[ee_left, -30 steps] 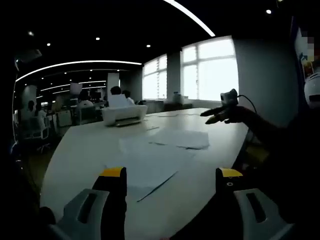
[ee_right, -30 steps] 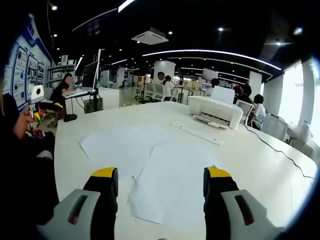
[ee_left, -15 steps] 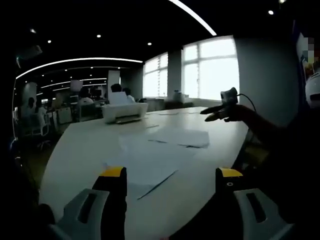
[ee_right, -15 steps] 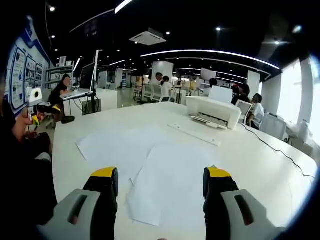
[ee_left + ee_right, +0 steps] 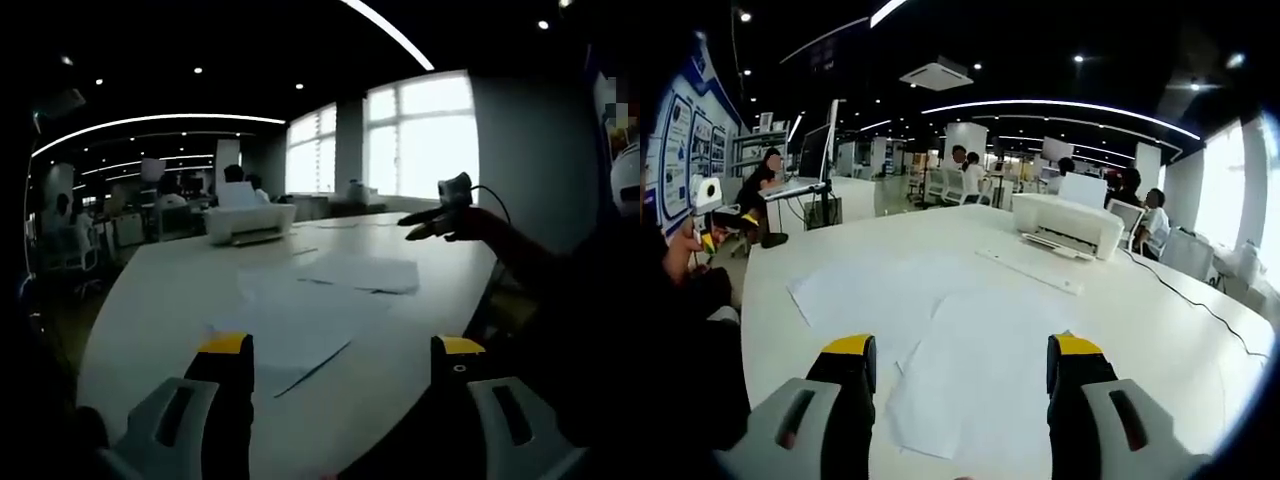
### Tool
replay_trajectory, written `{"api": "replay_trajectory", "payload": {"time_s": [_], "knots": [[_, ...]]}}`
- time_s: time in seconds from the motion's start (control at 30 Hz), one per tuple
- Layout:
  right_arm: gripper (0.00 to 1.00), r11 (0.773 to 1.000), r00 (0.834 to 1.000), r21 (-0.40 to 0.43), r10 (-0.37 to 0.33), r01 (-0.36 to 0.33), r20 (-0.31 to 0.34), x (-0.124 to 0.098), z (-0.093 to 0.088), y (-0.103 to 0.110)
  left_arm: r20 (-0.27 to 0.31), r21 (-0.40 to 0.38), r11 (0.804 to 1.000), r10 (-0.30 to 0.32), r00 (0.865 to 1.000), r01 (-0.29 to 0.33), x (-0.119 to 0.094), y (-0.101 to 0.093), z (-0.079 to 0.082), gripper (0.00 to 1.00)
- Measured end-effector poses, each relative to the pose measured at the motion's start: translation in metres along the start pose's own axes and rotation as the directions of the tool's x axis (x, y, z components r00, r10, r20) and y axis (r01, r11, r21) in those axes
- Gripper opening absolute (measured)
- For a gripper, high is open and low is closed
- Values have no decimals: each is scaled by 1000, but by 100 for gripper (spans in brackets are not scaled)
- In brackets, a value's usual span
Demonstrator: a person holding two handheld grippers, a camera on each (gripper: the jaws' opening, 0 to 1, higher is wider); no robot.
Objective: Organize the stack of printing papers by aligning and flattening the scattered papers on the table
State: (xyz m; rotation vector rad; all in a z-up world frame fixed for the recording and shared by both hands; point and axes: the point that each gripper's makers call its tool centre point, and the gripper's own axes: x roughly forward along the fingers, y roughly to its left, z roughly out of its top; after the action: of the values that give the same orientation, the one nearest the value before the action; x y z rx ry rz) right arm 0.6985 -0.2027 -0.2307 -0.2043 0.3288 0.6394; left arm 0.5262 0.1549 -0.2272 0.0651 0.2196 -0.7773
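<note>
Several white printing papers [image 5: 300, 320] lie scattered and overlapping on the white table [image 5: 160, 300]; one sheet [image 5: 365, 272] lies farther off. In the right gripper view the same papers [image 5: 980, 370] spread ahead of the jaws, with another sheet [image 5: 860, 290] to the left. My left gripper [image 5: 340, 350] is open above the table's near edge with nothing between its jaws. My right gripper [image 5: 960, 350] is also open and empty, just short of the nearest sheet. The right gripper [image 5: 440, 215] also shows at the right of the left gripper view, held in a hand.
A white printer [image 5: 1070, 222] stands at the far side of the table, with a flat white strip [image 5: 1030, 267] in front of it and a cable [image 5: 1200, 300] running right. People sit at desks behind. The person's dark sleeve [image 5: 560, 300] fills the right.
The right gripper view has crept slightly forward, so the papers sit a little lower and nearer. The left gripper view is nearly unchanged.
</note>
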Motion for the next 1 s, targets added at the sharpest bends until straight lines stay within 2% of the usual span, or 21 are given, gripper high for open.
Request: {"api": "replay_trajectory", "payload": {"time_s": [0.17, 0.57, 0.7, 1.0], "knots": [[65, 1000, 1000, 8, -3, 3, -2, -1, -3, 3, -3, -2, 1000, 1, 1000, -1, 1, -1, -1, 75], [65, 1000, 1000, 13, -15, 15, 6, -1, 1, -5, -7, 2, 1000, -6, 1000, 6, 4, -8, 0, 75], [65, 1000, 1000, 13, -14, 14, -1, 3, 0, -9, 1, 11, 1000, -7, 1000, 7, 4, -7, 6, 75], [64, 1000, 1000, 15, -1, 1, 2, 8, 5, -4, 3, 13, 1000, -13, 1000, 13, 8, -7, 7, 75]]}}
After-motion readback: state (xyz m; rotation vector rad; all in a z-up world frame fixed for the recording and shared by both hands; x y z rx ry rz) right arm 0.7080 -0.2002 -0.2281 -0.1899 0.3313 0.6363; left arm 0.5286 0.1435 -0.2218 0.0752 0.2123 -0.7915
